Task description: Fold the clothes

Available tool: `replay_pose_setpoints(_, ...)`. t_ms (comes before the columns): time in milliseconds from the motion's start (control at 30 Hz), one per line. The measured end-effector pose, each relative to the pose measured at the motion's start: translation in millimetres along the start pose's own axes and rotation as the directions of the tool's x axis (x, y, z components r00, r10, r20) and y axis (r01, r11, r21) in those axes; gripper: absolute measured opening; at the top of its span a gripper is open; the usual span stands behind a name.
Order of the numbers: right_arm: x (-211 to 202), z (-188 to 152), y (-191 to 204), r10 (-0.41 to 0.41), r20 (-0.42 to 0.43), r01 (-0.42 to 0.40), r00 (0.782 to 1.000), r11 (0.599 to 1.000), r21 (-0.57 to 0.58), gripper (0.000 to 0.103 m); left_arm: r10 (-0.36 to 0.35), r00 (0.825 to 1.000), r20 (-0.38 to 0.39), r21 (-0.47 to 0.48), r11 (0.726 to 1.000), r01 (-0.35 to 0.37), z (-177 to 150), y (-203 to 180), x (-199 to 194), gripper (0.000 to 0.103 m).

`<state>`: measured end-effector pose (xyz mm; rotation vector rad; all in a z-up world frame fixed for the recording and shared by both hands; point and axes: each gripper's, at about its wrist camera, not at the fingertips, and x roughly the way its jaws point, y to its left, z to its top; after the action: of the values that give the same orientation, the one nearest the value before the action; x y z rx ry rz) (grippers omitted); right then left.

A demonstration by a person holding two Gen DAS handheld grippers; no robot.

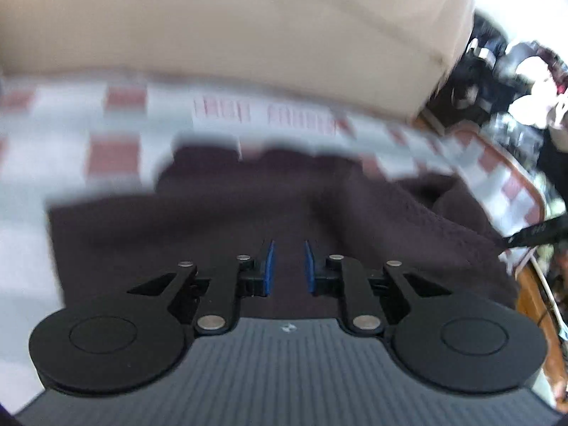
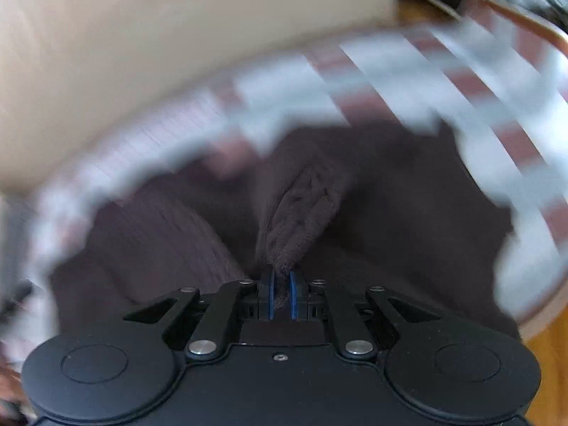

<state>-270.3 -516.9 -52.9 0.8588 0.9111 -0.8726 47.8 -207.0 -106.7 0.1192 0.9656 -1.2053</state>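
A dark brown knitted garment lies spread on a red-and-white checked cloth. My left gripper hovers just over the garment. Its blue pads stand a narrow gap apart, and I see no fold pinched between them. At the right, the garment is drawn out to a point toward a black strap-like object. In the right wrist view my right gripper is shut on a bunched fold of the same garment, which rises from the pads in a ridge. Both views are motion-blurred.
A beige cushion or sofa back runs along the far side of the checked cloth. A curved wooden rim borders the surface on the right. Beyond that rim is dark clutter.
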Motion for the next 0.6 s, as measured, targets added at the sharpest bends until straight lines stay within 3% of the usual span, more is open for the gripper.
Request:
replay_pose_setpoints(33,12,-7,-6,-0.013,-0.032,0.014,0.999,1.000,0.028,0.014,-0.003,1.000,-0.031,-0.010,1.000,0.003,-5,-1,9,0.017)
replay_pose_setpoints(167,21,-6,14,-0.140,-0.034,0.136,0.990,0.986,-0.094,0.022,-0.011,0.997,-0.072,0.012,1.000,0.012,-19,-9,21,0.020)
replay_pose_setpoints(200,19,-5,24,-0.192,-0.015,0.187,0.981,0.969,-0.164,0.030,-0.012,0.997,-0.073,0.023,1.000,0.014,-21,-11,21,0.024)
replay_pose_setpoints(267,8,0,50,-0.294,0.077,0.303,0.953,0.896,-0.326,0.033,-0.024,0.997,-0.069,0.036,0.999,0.026,-25,-15,23,0.028)
replay_pose_setpoints(300,0,1,62,-0.299,0.141,0.331,0.944,0.861,-0.386,0.034,-0.038,0.997,-0.066,0.035,0.999,0.040,-25,-15,23,0.029)
replay_pose_setpoints(367,-22,1,79,-0.133,0.235,0.233,0.963,0.849,-0.474,0.037,-0.082,0.994,-0.066,0.012,0.996,0.083,-24,-12,22,0.029)
replay_pose_setpoints(433,-21,5,89,-0.002,0.193,0.100,0.981,0.860,-0.501,0.047,-0.146,0.987,-0.065,-0.025,0.989,0.144,-22,-8,23,0.029)
replay_pose_setpoints(500,-16,10,99,0.117,0.138,-0.030,0.983,0.858,-0.514,0.049,-0.195,0.978,-0.069,-0.063,0.980,0.191,-19,-6,28,0.029)
replay_pose_setpoints(600,21,15,107,0.058,0.116,0.014,0.992,0.837,-0.546,0.051,-0.233,0.969,-0.080,-0.088,0.970,0.226,-19,-7,33,0.029)
